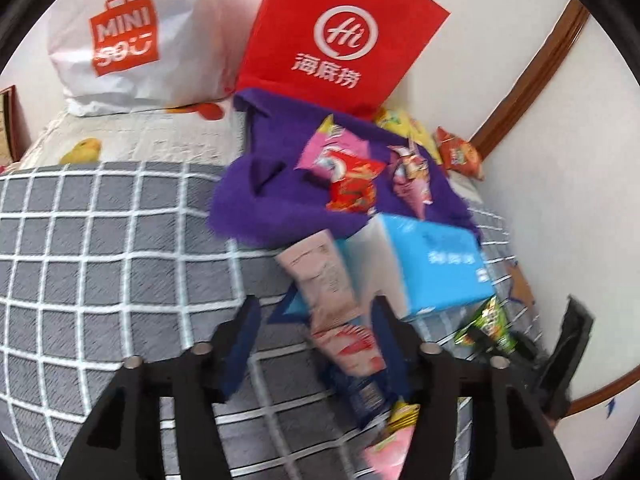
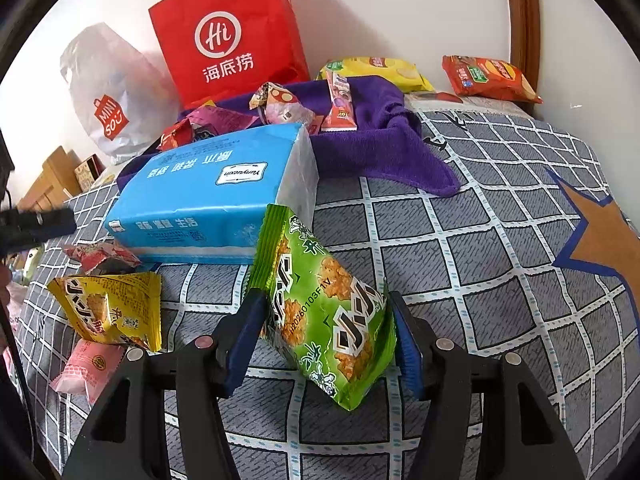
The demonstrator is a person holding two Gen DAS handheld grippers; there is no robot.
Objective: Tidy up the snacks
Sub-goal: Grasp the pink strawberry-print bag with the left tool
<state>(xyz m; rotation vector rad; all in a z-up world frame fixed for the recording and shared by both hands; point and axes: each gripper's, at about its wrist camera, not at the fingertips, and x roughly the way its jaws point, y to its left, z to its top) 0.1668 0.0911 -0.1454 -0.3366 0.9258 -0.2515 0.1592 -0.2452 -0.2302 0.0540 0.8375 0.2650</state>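
Note:
In the left wrist view my left gripper [image 1: 316, 302] is open over the checked bedspread. A pale pink snack packet [image 1: 332, 300] lies between its fingers, close to the right one and clear of the left; the picture is blurred. A dark blue packet [image 1: 360, 392] lies under it. In the right wrist view my right gripper [image 2: 325, 296] is shut on a green snack packet [image 2: 320, 320], held tilted above the bed. A purple cloth [image 2: 380, 152] behind carries several small snacks. A yellow packet [image 2: 112, 312] and a pink one [image 2: 88, 368] lie at the left.
A blue tissue pack [image 2: 208, 196] lies between the grippers and the cloth. A red paper bag [image 2: 228, 44] and a white plastic bag [image 2: 112, 96] stand against the wall. Yellow [image 2: 380, 70] and red [image 2: 488, 78] crisp bags lie at the back by the wooden bed frame [image 2: 524, 20].

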